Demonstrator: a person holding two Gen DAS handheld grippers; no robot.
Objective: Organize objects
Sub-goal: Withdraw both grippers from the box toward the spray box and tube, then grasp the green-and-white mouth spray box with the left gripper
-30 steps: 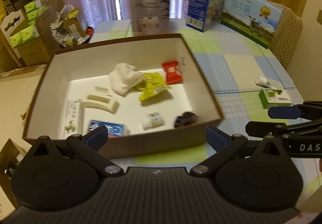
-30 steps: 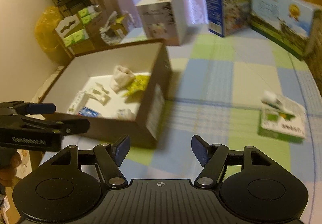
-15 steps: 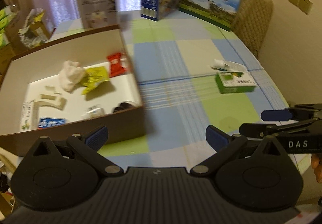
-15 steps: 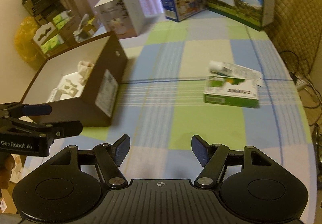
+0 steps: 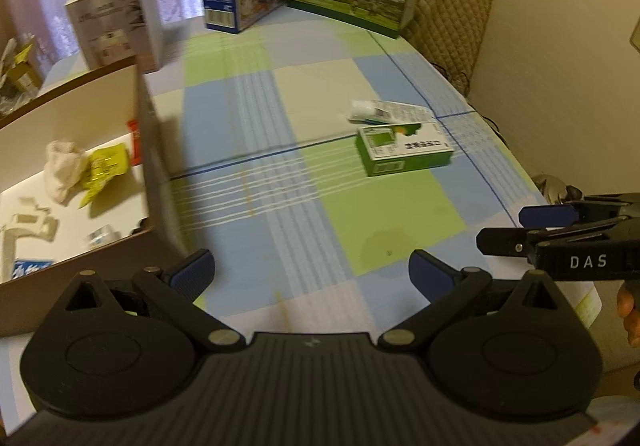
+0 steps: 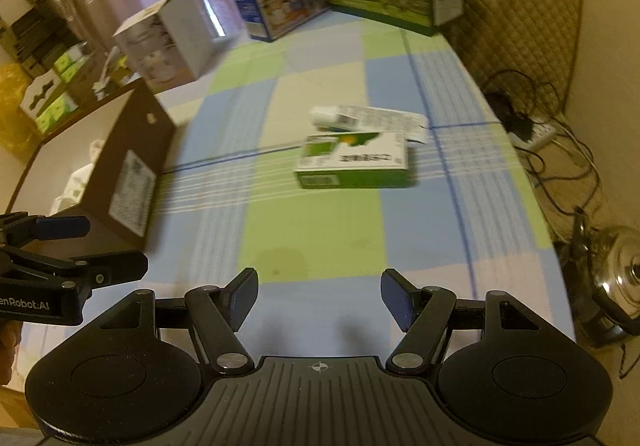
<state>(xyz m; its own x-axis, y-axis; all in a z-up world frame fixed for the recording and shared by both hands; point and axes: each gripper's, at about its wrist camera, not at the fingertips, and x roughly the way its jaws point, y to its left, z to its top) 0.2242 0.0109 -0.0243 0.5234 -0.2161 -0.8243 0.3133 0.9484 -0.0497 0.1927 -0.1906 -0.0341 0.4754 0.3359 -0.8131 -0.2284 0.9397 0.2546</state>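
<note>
Both the left gripper [image 5: 311, 273] and the right gripper [image 6: 319, 298] are spread and hold nothing. Beyond the green box [image 6: 354, 161], a white tube [image 6: 366, 117] is blurred, and left of it the brown box [image 5: 150, 149] is cut off.

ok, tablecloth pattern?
Tablecloth: green, blue and cream checks with thin stripes; clearest in the right wrist view.

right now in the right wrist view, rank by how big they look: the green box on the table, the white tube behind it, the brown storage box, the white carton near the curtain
1. brown storage box, partly cut off and nearest
2. white carton
3. green box, close to the carton in apparent size, so this order is unsure
4. white tube, clearly smallest
</note>
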